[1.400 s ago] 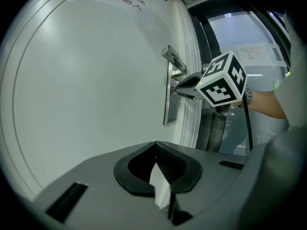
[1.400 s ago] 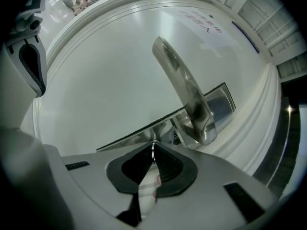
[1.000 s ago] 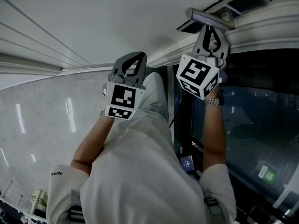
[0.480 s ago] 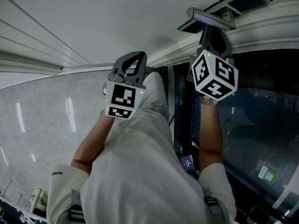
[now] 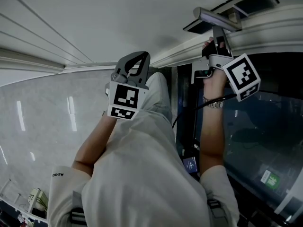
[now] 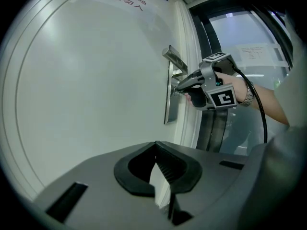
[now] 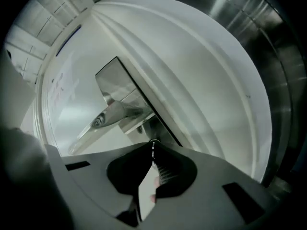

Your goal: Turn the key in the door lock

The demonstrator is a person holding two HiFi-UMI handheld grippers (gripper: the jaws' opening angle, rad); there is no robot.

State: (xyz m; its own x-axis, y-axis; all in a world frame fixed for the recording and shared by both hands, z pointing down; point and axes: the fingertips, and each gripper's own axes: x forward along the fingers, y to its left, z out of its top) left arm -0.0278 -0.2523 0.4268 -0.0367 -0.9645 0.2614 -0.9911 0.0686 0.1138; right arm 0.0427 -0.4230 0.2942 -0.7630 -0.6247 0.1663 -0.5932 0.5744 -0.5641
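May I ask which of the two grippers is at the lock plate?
The right gripper, jaws shut on the key at the lock plate; the left gripper hangs shut, clear of the door.

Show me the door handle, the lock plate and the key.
door handle [image 7: 112, 116]: right gripper view, middle of the lever.
lock plate [image 6: 171, 107]: left gripper view, lower part.
key [image 7: 153, 150]: right gripper view, sliver between the jaws.

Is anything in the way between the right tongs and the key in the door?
Nothing visible: the right tongs are shut on the key at the lock plate, just below the door handle.
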